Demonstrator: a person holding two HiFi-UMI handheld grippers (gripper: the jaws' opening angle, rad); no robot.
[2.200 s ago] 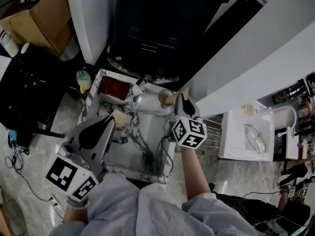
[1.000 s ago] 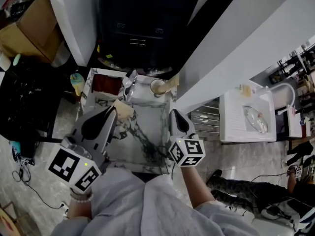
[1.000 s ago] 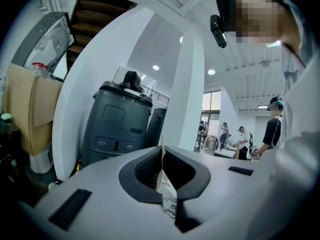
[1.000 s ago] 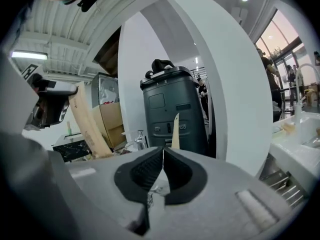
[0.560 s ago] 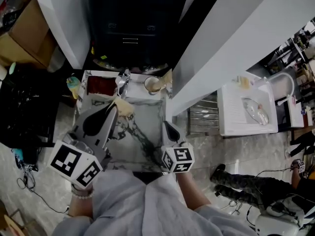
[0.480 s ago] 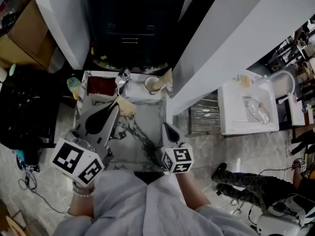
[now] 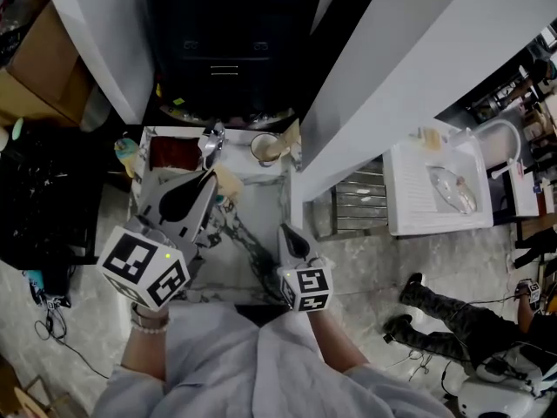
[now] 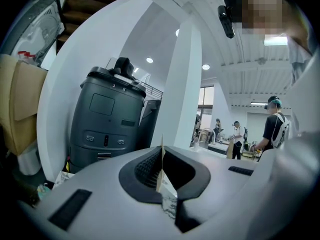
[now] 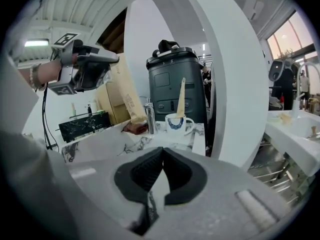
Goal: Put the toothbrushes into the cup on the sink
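Observation:
A white cup with a blue pattern [image 7: 264,149] [image 9: 176,122] stands at the far edge of the marble sink [image 7: 261,200]. One tan paper-wrapped toothbrush [image 9: 181,98] stands upright in it. My left gripper [image 7: 209,179] [image 8: 161,154] hovers over the sink's left part, below the faucet [image 7: 209,140]. It is shut on a second wrapped toothbrush [image 7: 228,182] [image 9: 125,98], whose thin edge shows between the pads. My right gripper [image 7: 285,231] [image 9: 162,156] is at the sink's near right edge, shut with nothing in it, pointing at the cup from a distance.
A chrome faucet [image 9: 149,115] rises left of the cup, with a red cloth [image 7: 174,152] beside it. A dark grey machine [image 8: 107,119] stands behind the sink, a white pillar [image 9: 235,84] to its right. Cardboard boxes [image 7: 35,77] are at far left.
My right gripper has drawn back from the cup to the sink's near edge and sunk lower, leaving a toothbrush in the cup. My left gripper has carried its toothbrush nearer the faucet.

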